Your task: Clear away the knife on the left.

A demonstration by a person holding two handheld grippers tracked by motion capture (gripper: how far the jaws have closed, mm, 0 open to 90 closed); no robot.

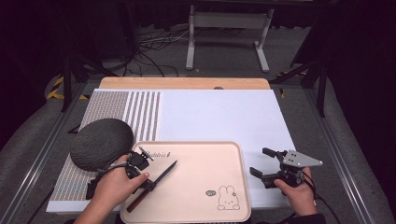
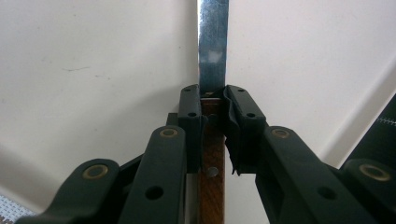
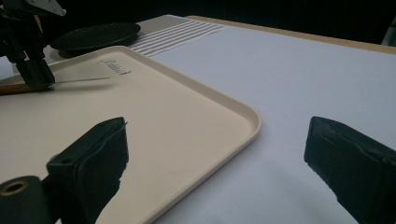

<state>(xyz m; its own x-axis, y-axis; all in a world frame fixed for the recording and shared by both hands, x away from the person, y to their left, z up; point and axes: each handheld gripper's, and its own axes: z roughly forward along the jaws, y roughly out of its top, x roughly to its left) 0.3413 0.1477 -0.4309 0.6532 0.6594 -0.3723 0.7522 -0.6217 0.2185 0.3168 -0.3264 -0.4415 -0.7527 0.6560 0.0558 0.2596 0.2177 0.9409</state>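
Note:
A knife point(image 1: 154, 183) with a wooden handle and a dark blade lies at a slant over the left part of the beige tray point(image 1: 205, 158). My left gripper point(image 1: 148, 185) is shut on the handle where it meets the blade. In the left gripper view the two jaws pinch the brown handle point(image 2: 212, 158), and the steel blade point(image 2: 214, 42) runs up and away over the tray. My right gripper point(image 1: 262, 162) is open just right of the tray, above the white mat. The right gripper view shows its black pads point(image 3: 102, 154) wide apart over the tray's corner point(image 3: 243, 116).
A dark round plate point(image 1: 102, 143) rests on the striped mat point(image 1: 140, 116) to the left of the tray. A white mat point(image 1: 224, 112) covers the table behind and to the right. A rabbit drawing point(image 1: 228, 198) marks the tray's near right corner.

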